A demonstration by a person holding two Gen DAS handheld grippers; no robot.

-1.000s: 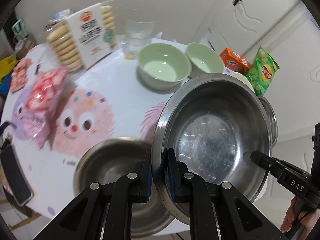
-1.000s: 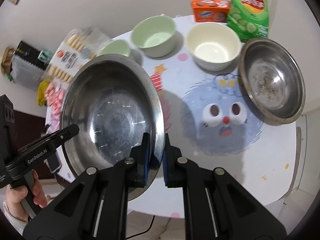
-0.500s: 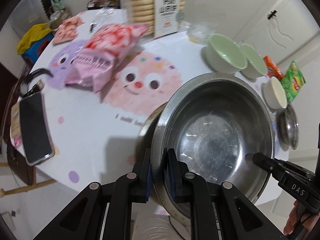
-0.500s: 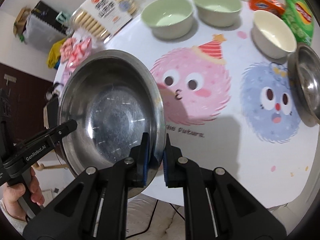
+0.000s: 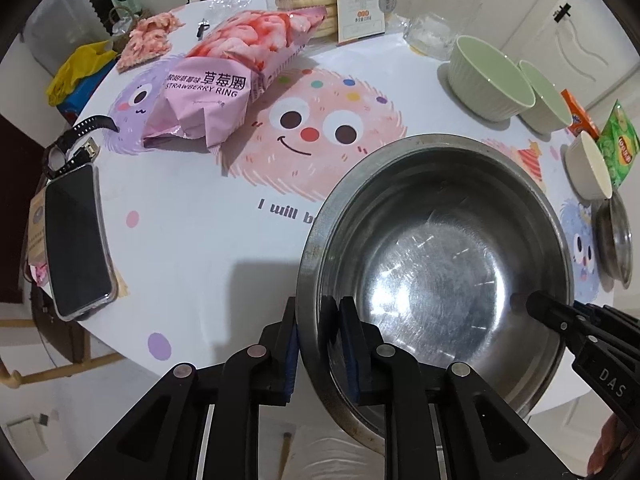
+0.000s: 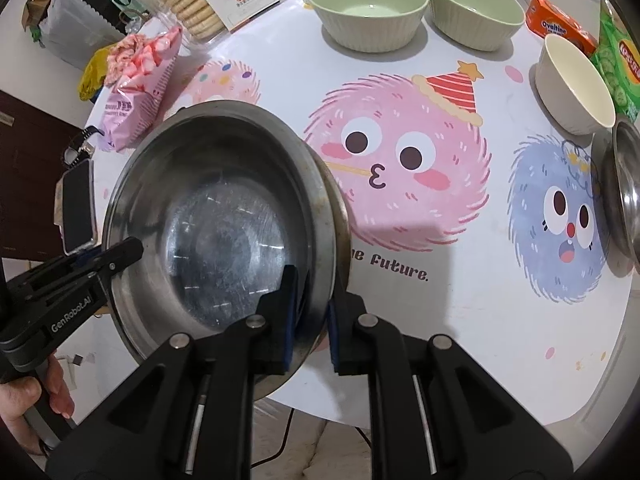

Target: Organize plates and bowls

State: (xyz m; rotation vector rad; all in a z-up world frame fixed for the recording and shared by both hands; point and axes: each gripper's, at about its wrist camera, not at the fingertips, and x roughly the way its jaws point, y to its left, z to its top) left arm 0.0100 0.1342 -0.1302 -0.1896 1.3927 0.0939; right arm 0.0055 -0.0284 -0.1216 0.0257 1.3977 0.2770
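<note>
We hold the large steel bowl point(image 5: 440, 264) off the worktop point(image 5: 192, 220) with both tools: the left tool point(image 5: 318, 344) is clenched on the rim at the lower centre of its frame, one pad inside and one outside, and the right tool point(image 6: 310, 320) pinches the opposite rim the same way. In the right wrist view a second rim seems to peek out just behind the bowl's right edge, so we may be carrying two nested bowls; we cannot tell for sure. The other dishes sit along the upper right of the right frame: two green bowls point(image 6: 366, 4), a cream bowl point(image 6: 572, 84) and another steel bowl point(image 6: 624, 184) at the right edge. The risk, as we judge it, is slippage: smooth metal held only by narrow rim pinches could twist or drop if the two tools drift apart or tilt unevenly. Swinging low could also clip the phone point(image 5: 76, 240) or the strawberry ring bag point(image 5: 216, 92).
</note>
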